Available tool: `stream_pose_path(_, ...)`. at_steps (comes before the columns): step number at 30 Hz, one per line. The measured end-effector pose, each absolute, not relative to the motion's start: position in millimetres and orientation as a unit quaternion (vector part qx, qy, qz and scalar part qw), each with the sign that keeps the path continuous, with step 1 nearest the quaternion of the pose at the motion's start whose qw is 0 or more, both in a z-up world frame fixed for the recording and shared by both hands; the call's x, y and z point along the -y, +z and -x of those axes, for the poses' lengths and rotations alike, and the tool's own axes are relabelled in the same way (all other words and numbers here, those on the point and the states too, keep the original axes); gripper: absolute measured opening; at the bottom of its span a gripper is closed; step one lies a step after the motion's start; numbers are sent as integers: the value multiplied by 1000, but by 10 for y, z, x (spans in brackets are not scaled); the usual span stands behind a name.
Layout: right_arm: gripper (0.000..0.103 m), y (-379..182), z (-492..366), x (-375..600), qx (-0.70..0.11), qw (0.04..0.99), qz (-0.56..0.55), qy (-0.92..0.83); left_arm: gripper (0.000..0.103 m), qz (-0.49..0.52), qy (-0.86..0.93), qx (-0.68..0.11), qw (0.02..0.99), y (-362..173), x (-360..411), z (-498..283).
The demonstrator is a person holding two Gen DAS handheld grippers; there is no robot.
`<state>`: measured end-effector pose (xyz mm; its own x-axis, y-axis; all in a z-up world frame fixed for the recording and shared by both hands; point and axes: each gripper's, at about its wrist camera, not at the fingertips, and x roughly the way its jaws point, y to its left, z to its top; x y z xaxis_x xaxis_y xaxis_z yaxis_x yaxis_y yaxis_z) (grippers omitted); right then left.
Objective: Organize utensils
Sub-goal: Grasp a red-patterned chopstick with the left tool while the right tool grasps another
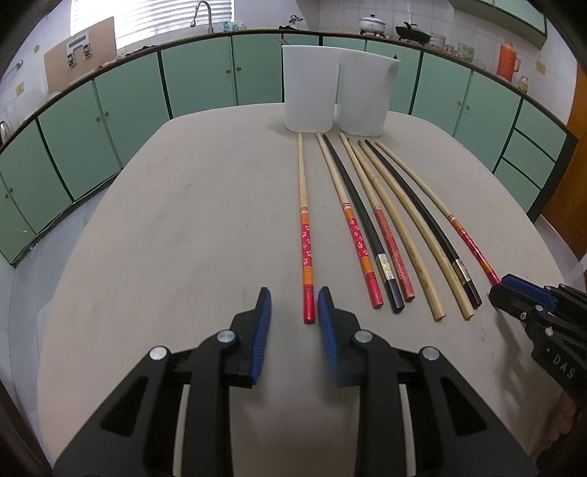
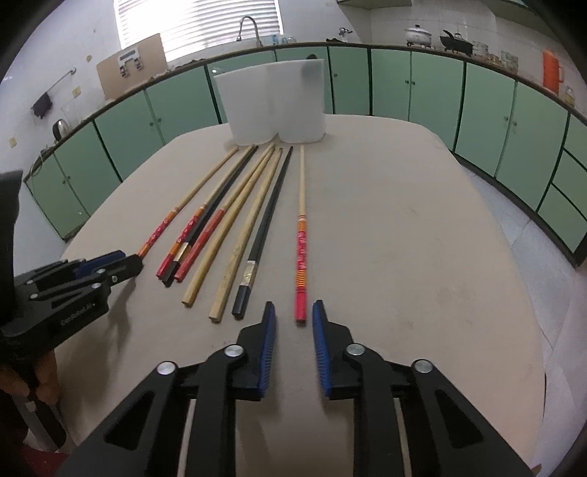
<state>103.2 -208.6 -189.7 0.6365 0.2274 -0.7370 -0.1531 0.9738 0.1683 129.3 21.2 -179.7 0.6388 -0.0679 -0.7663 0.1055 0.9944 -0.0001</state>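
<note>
Eight chopsticks (image 1: 307,257); two white cups (image 1: 310,88).

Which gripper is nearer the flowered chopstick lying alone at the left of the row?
Left. The left gripper straddles the flowered chopstick at its red end; the right gripper sits at the row's far end, by the rightmost chopstick.

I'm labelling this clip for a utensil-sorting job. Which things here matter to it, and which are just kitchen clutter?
For the job: eight chopsticks in a row on the table; two white containers behind them.
Just lying about, in the background: lidded pot, black wok, orange flask, cardboard sheet.
</note>
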Motion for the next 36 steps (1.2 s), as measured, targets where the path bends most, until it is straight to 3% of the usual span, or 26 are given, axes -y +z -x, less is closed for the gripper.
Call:
stream_pose_path(13, 12, -1921, -1042, 2034, -400, 911, -25, 95, 20, -10, -53, -415, 908, -1801, -241, -1261)
stream_pose_path(31, 12, -1928, -1070, 2067, -401, 910, -39, 101, 21, -1, -64, -415, 907, -1801, -226, -1241)
stream_pose_path(36, 11, -1931, -1068, 2056, -398, 912, -33, 99, 10, -16, -57, -412, 909, -1815, -180, -1233)
